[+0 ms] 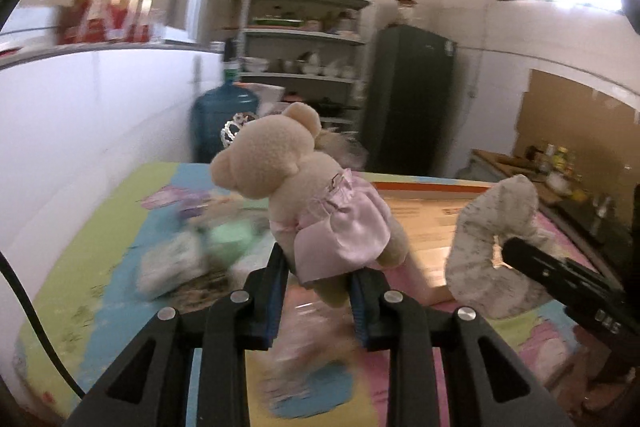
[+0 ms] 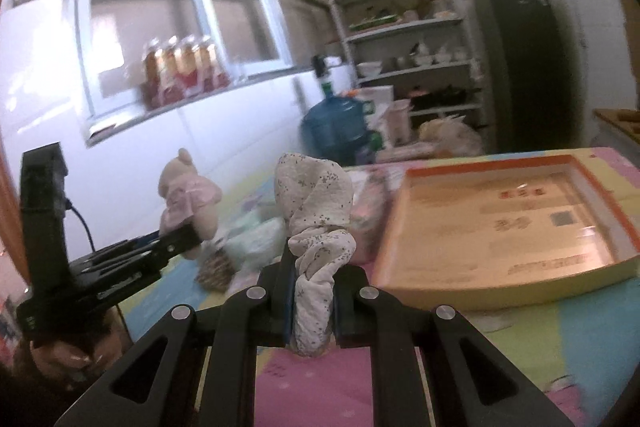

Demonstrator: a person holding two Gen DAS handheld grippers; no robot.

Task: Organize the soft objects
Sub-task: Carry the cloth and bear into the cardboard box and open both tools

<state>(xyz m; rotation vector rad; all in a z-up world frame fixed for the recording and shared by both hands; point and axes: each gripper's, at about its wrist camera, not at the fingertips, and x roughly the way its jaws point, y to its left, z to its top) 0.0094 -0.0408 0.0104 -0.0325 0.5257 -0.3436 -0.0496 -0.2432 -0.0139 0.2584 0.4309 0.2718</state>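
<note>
- Carry step: left tool (image 1: pixel 316 275) clamped on a bear (image 1: pixel 304 187) in a pink dress, held clear of the mat (image 1: pixel 100 227).
- Right tool (image 2: pixel 312 291) pinched tight on a knotted, speckled white cloth (image 2: pixel 316 211), likewise lifted.
- Tray (image 2: pixel 516 227) with orange rim lies empty on the mat, to the right of both loads; likely the drop spot.
- Next, by judgement: swing each load over the tray, lower inside the rim, then part the jaws; limp cloth may snag on a pad.
- More soft things (image 2: pixel 248 243) left in a blurred heap on the mat beside the tray.
- Writing: red and brown print on the tray floor, plus a dark square code, too blurred to read; bottle labels on the sill unreadable.
</note>
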